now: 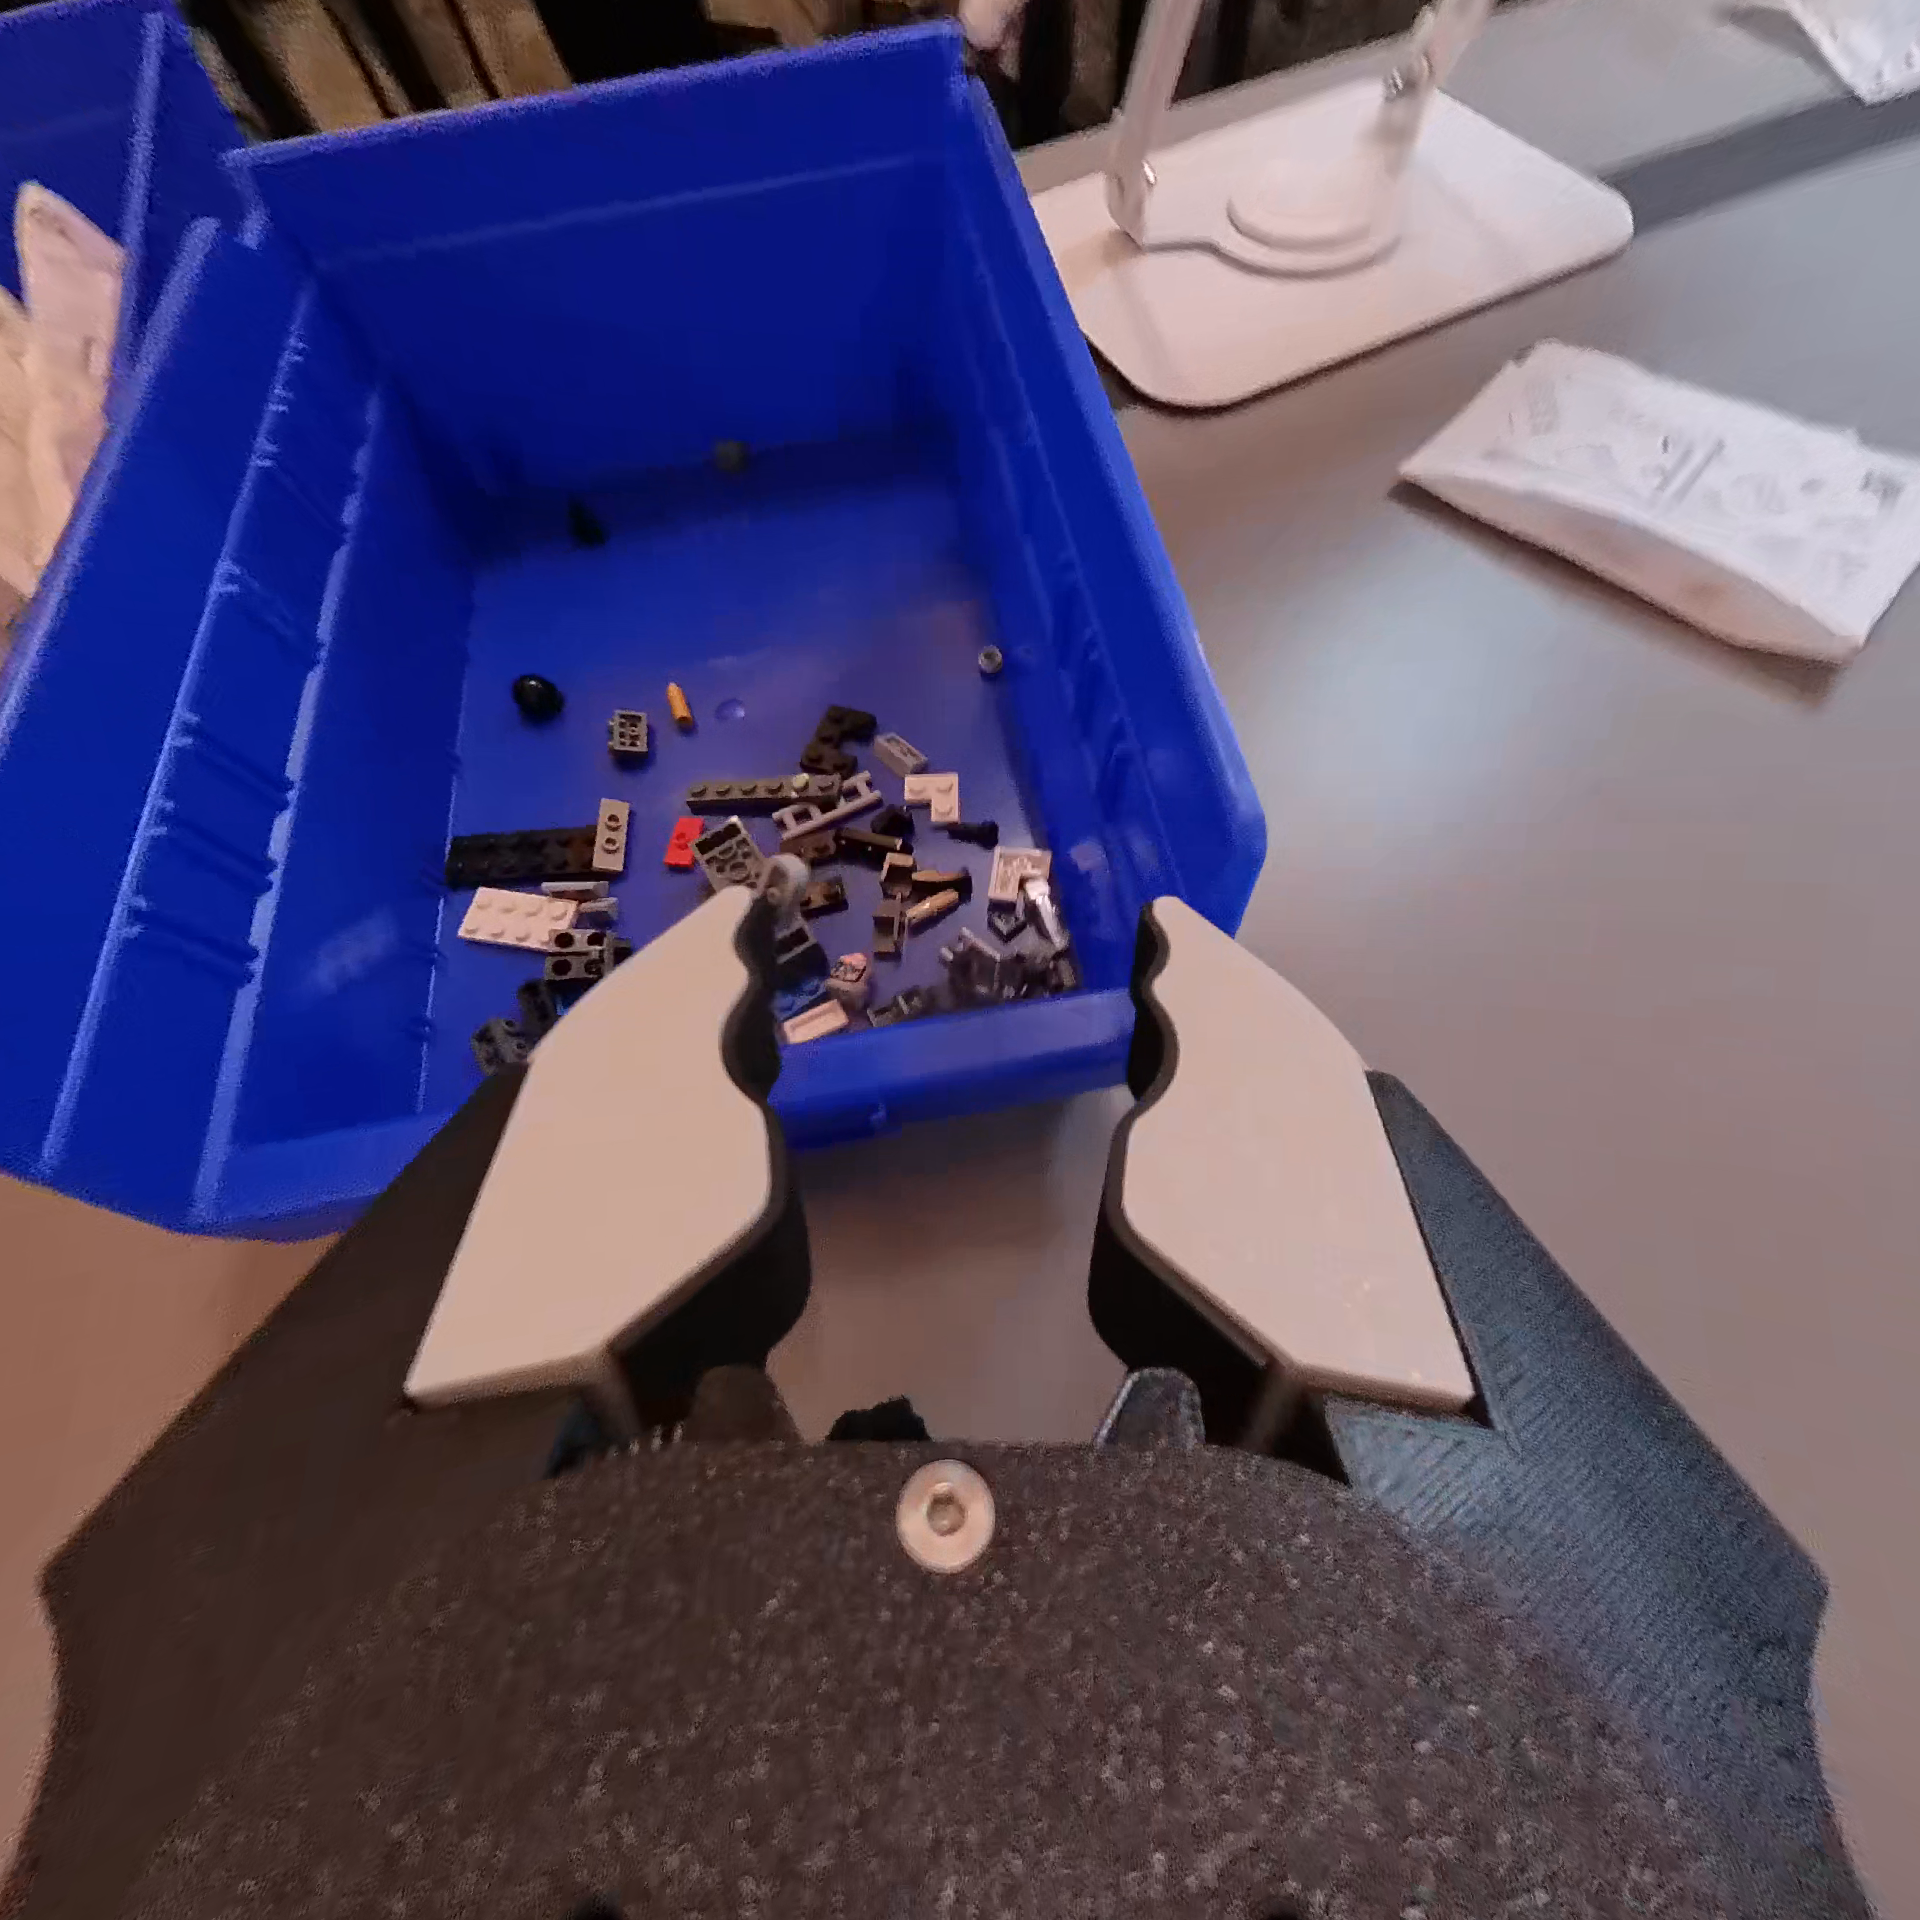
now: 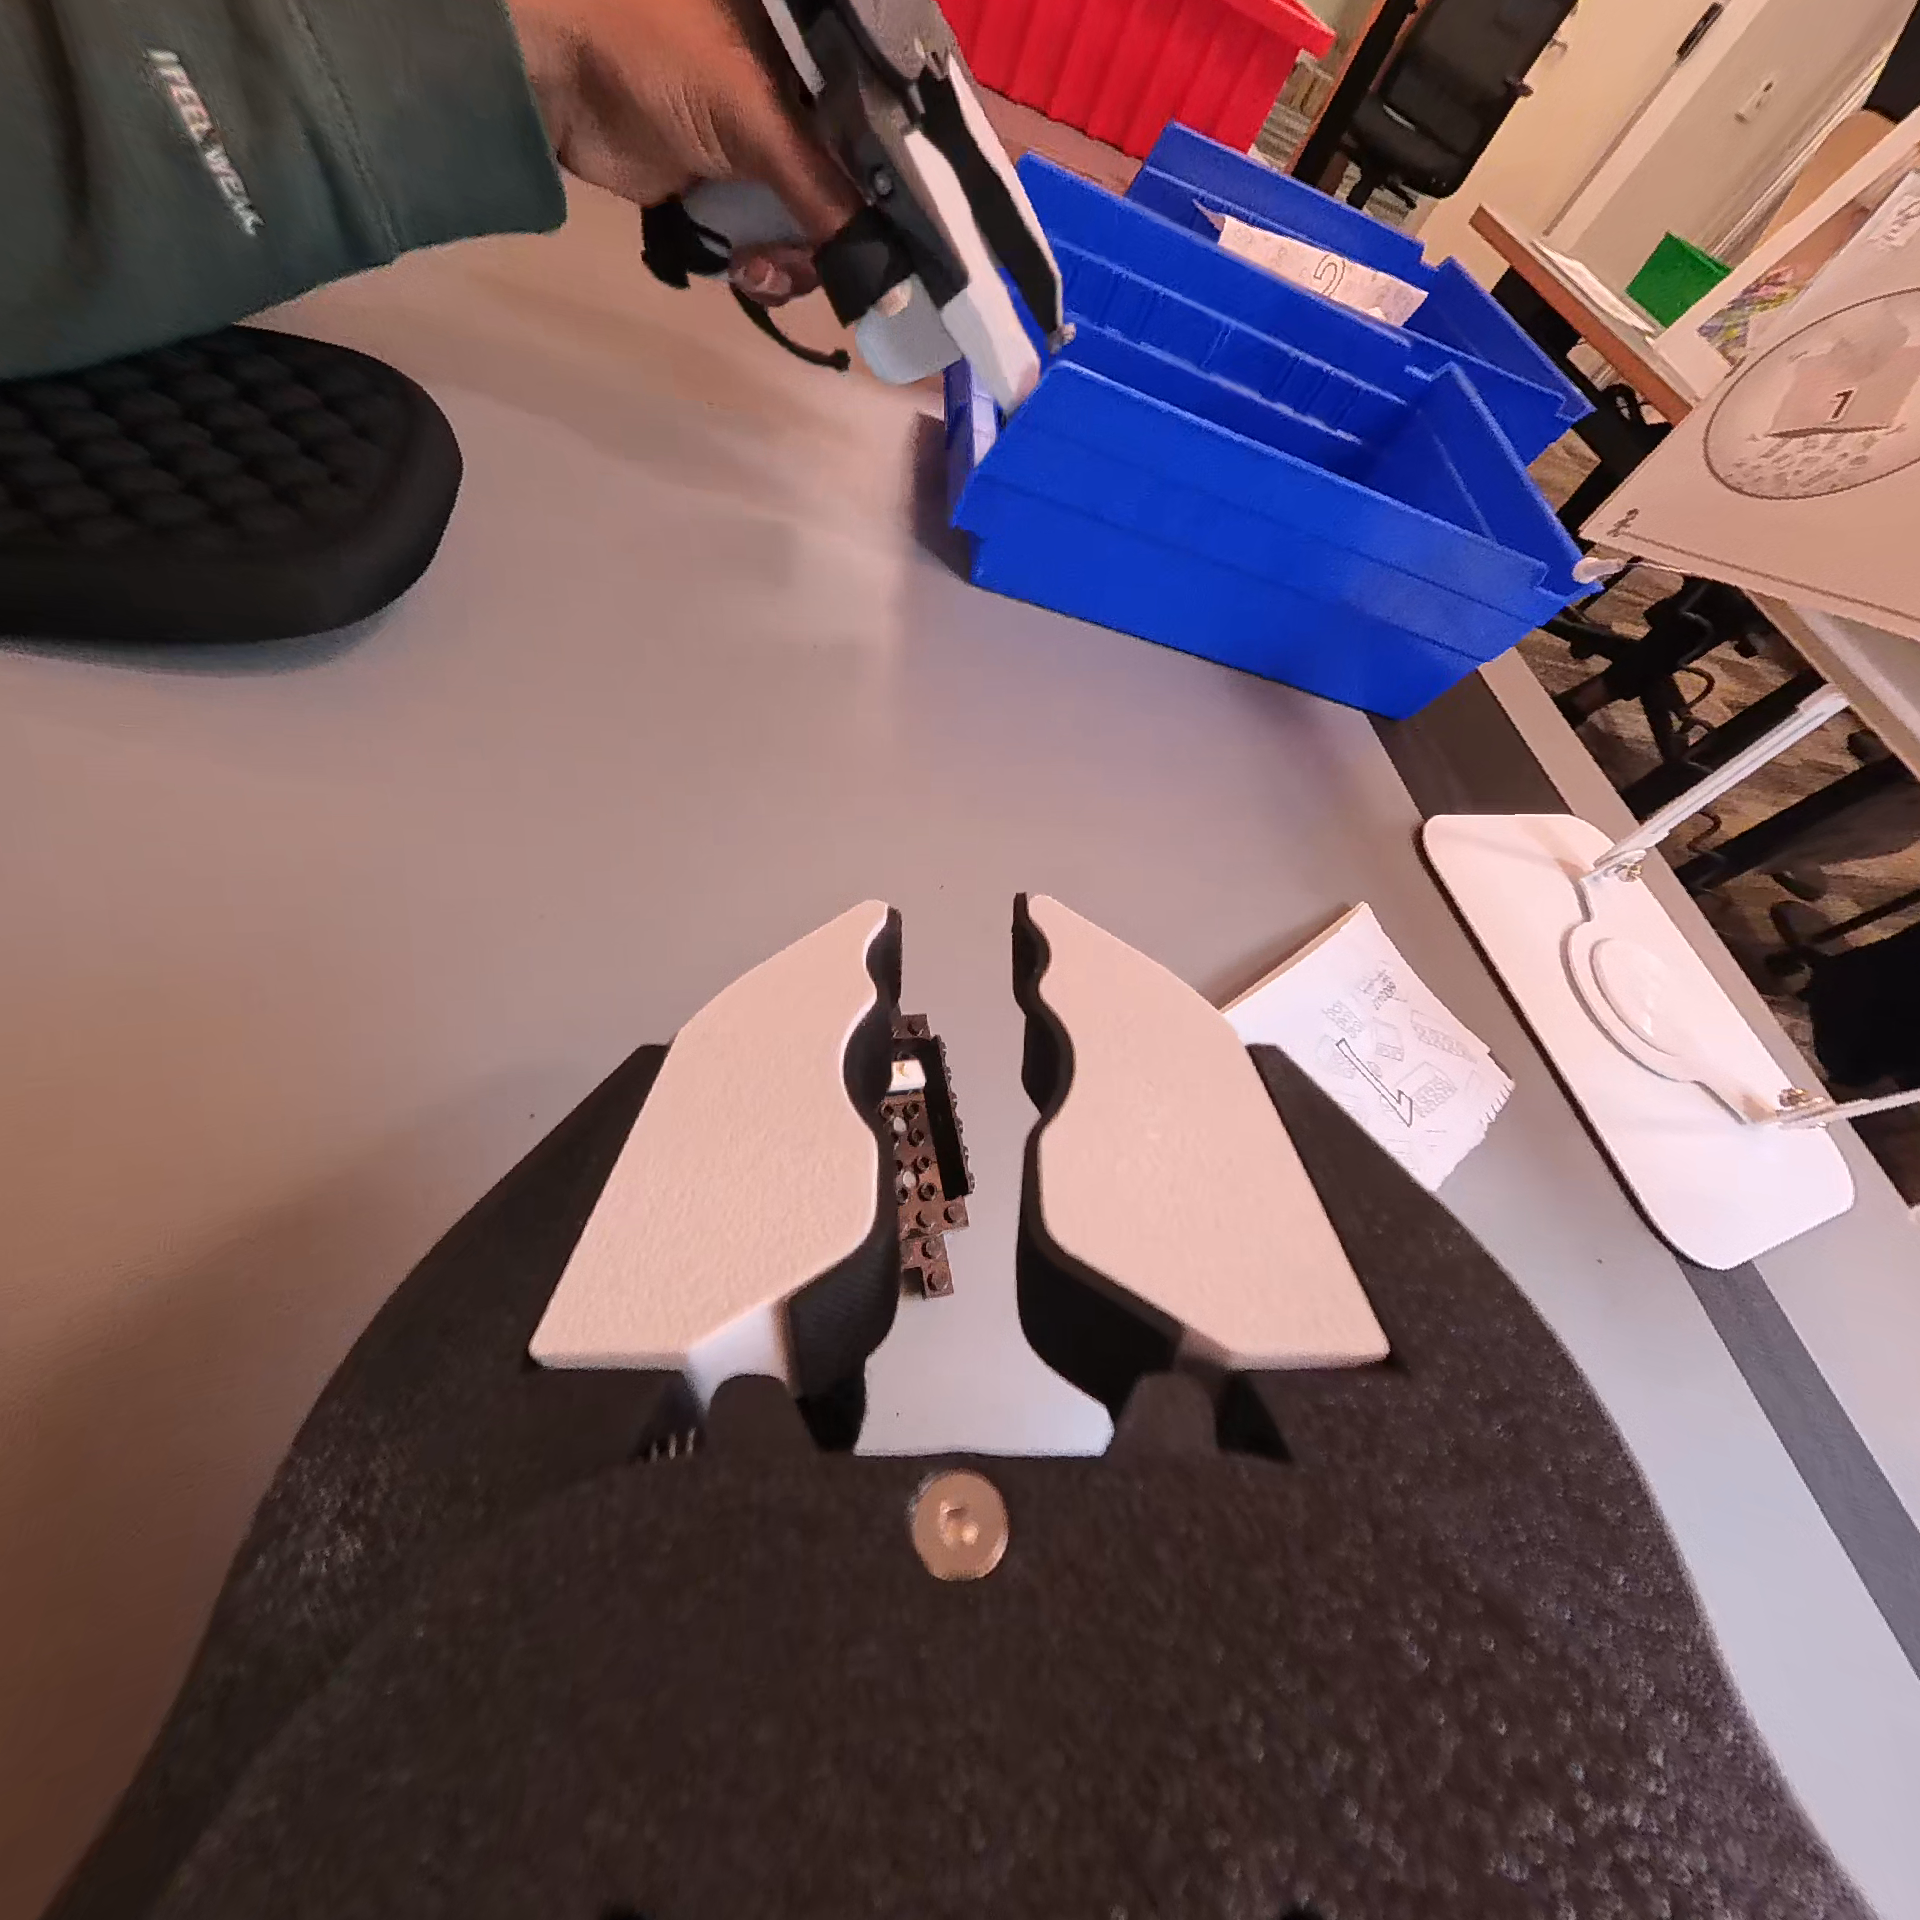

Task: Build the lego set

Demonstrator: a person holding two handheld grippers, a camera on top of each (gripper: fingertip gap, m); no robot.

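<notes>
The right hand-held gripper [image 2: 956,914] hovers low over the grey table [image 2: 623,779] with its fingers a narrow gap apart; it holds nothing. Seen through that gap, a small partly built assembly [image 2: 928,1132] of dark brown and black plates with one white piece lies on the table, apparently untouched by either finger. Just beyond, to the right, a printed paper bag [image 2: 1371,1070] lies flat beside the white base of a stand [image 2: 1621,1039] that carries the instruction sheet [image 2: 1808,436]. Farther off, the left hand-held gripper [image 1: 945,914] is poised over the near wall of a blue bin [image 1: 665,312], fingers wide apart. A small grey piece [image 1: 784,878] sits right at the tip of its left finger; whether it clings to that finger or rests among the parts cannot be told. The bin floor holds the loose pieces [image 1: 790,873]: black, grey, white, one red and one orange. More blue bins [image 2: 1299,281] stand behind it. The step in hand appears to be part selection: one piece is to be taken from the bin for the assembly. The next move calls for lowering the left fingers around a single piece, closing without catching its neighbours, while the right gripper steadies the assembly to receive it.
</notes>
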